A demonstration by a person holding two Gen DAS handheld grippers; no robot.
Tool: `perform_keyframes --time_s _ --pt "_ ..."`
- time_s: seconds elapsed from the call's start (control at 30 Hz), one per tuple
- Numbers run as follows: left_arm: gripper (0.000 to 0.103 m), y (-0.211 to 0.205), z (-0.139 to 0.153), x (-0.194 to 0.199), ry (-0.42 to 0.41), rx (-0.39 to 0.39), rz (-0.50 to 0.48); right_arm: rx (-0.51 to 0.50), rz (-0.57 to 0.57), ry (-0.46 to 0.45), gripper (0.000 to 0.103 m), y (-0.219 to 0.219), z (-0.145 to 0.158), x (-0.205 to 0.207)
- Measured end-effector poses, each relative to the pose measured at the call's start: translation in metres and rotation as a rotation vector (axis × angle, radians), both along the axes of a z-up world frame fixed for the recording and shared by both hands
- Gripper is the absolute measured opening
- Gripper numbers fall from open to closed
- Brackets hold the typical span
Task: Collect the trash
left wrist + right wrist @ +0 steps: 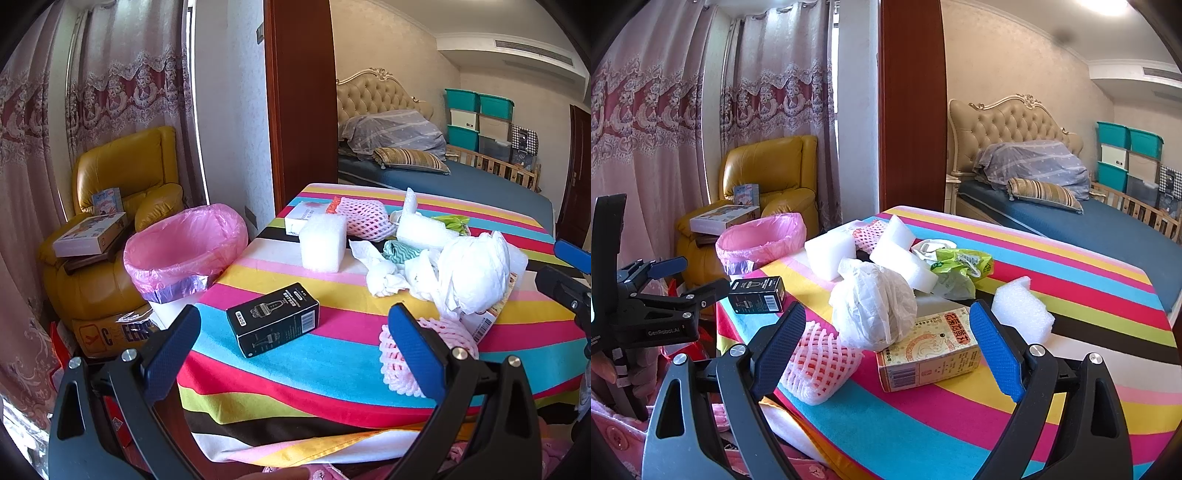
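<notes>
The left gripper [295, 332] hangs over the near left corner of the table, its blue-padded fingers spread wide apart and holding nothing. Between them on the striped tablecloth [332, 354] lies a small black box [272, 318], flat on its side and untouched. The right gripper [886, 332] hovers over the near edge further right, also wide open and empty. Between its fingers sit a pink foam fruit net [818, 362], a crumpled white plastic bag [875, 310] and a yellowish carton [929, 349] lying flat; the bag rests against the carton's far end.

More rubbish is scattered across the middle of the table: white foam blocks [324, 242], crumpled tissues [380, 271], a second pink net [364, 218] and a green wrapper [960, 264]. A bin lined with a pink bag [184, 247] stands on the floor just beside the table's left edge, open at the top. Behind it is a yellow armchair [125, 166] with boxes piled on the seat.
</notes>
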State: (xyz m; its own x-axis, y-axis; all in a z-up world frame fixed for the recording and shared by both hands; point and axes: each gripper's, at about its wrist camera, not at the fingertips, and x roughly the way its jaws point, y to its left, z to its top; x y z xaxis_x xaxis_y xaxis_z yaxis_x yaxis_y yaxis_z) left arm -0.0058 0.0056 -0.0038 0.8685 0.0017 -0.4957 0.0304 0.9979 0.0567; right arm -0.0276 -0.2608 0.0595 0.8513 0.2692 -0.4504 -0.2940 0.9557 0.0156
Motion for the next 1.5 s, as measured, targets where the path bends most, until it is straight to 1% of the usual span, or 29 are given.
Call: perform_keyframes --time_s 0.2,0.37,0.47,0.53,0.6,0.67,0.7,0.77,0.8,0.83,0.87,0.9,0.97,1.07,1.13,1.23,1.33,1.4,1.43,1.47,1.5 --pt "0.098 0.004 -0.001 0.003 0.019 -0.006 0.005 -0.021 0.012 0.015 0.085 0.009 -0.003 0.012" --pt "0.098 0.011 -0.007 0.009 0.066 -0.039 0.007 -0.025 0.022 0.053 0.085 0.015 -0.011 0.029" --pt "0.098 0.018 -0.009 0.010 0.071 -0.069 0.015 -0.033 0.017 0.066 0.085 0.019 -0.014 0.039" --pt "0.098 0.022 -0.011 0.010 0.069 -0.080 0.022 -0.018 0.016 0.077 0.085 0.019 -0.015 0.045" --pt "0.098 0.024 -0.013 0.013 0.074 -0.070 0.044 0.005 0.028 0.094 0.085 0.020 -0.018 0.053" --pt "0.098 0.032 -0.018 0.025 0.108 -0.062 0.062 0.012 0.042 0.109 0.084 0.022 -0.022 0.058" --pt "0.098 0.036 -0.021 0.030 0.128 -0.063 0.070 0.012 0.051 0.110 0.081 0.023 -0.023 0.059" --pt "0.098 0.048 -0.028 0.041 0.170 -0.075 0.088 -0.009 0.060 0.119 0.061 0.027 -0.028 0.062" --pt "0.098 0.053 -0.031 0.046 0.184 -0.077 0.081 -0.013 0.058 0.124 0.055 0.027 -0.030 0.063" --pt "0.098 0.055 -0.034 0.050 0.190 -0.064 0.070 -0.007 0.056 0.125 0.047 0.026 -0.033 0.065" --pt "0.098 0.056 -0.037 0.052 0.188 -0.043 0.063 0.000 0.054 0.123 0.043 0.024 -0.034 0.065" --pt "0.098 0.056 -0.039 0.053 0.172 -0.013 0.057 0.009 0.055 0.118 0.041 0.023 -0.034 0.065" --pt "0.098 0.052 -0.044 0.056 0.140 0.024 0.021 0.010 0.053 0.105 0.036 0.022 -0.034 0.064" --pt "0.098 0.046 -0.052 0.064 0.123 0.071 -0.038 0.001 0.051 0.090 0.034 0.021 -0.032 0.063" --pt "0.098 0.042 -0.059 0.073 0.110 0.121 -0.069 0.003 0.048 0.083 0.034 0.019 -0.030 0.063" --pt "0.098 0.040 -0.067 0.088 0.114 0.191 -0.066 0.009 0.041 0.073 0.034 0.017 -0.026 0.064" --pt "0.098 0.043 -0.073 0.102 0.114 0.198 -0.097 0.010 0.035 0.062 0.034 0.017 -0.023 0.065" --pt "0.093 0.043 -0.076 0.107 0.115 0.198 -0.130 0.012 0.033 0.062 0.033 0.017 -0.021 0.067" --pt "0.086 0.041 -0.077 0.111 0.124 0.197 -0.152 0.012 0.031 0.061 0.034 0.019 -0.021 0.067" --pt "0.076 0.040 -0.078 0.112 0.133 0.191 -0.174 0.013 0.030 0.062 0.034 0.019 -0.021 0.068" --pt "0.070 0.037 -0.079 0.113 0.141 0.174 -0.204 0.014 0.030 0.063 0.034 0.020 -0.020 0.069"
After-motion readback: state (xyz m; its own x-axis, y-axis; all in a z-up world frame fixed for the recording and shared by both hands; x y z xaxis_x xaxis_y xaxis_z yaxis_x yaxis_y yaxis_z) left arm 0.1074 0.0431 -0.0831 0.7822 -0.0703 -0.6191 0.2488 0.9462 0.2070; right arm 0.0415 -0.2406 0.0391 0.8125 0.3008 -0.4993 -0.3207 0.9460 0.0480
